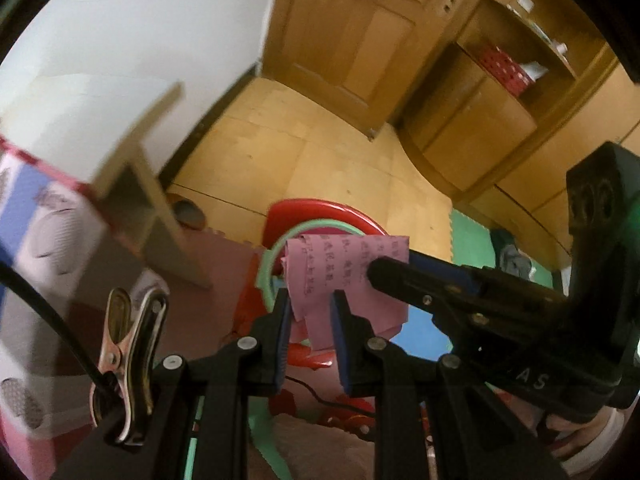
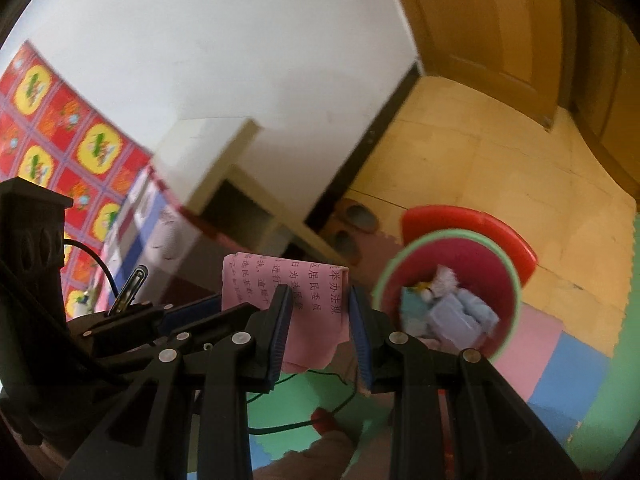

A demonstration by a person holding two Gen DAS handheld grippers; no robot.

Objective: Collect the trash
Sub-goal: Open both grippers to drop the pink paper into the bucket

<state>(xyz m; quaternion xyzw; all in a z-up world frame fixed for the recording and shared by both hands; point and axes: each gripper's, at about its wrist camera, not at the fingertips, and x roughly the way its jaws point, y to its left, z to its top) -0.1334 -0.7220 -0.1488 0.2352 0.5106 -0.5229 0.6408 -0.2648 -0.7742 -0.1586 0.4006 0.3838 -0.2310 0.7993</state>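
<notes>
A pink sheet of paper with printed text point(image 1: 344, 268) point(image 2: 316, 292) is held between both grippers above the floor. In the left wrist view my left gripper point(image 1: 310, 298) is shut on the sheet's lower strip, and my right gripper point(image 1: 394, 266) comes in from the right and grips its right edge. In the right wrist view my right gripper point(image 2: 318, 294) is shut on the sheet's near edge, with my left gripper point(image 2: 230, 306) at its left side. A red bin with a green rim point(image 2: 516, 280) point(image 1: 268, 264) stands just beyond the paper and holds crumpled blue and white trash point(image 2: 448, 304).
Coloured foam mats point(image 2: 560, 380) cover the near floor. A beige low shelf unit point(image 2: 240, 200) stands by the white wall, with slippers point(image 2: 356, 216) beside it. A wooden door point(image 1: 352, 40) and cabinets point(image 1: 480, 120) lie beyond. A metal clip point(image 1: 128, 348) and black cable hang at left.
</notes>
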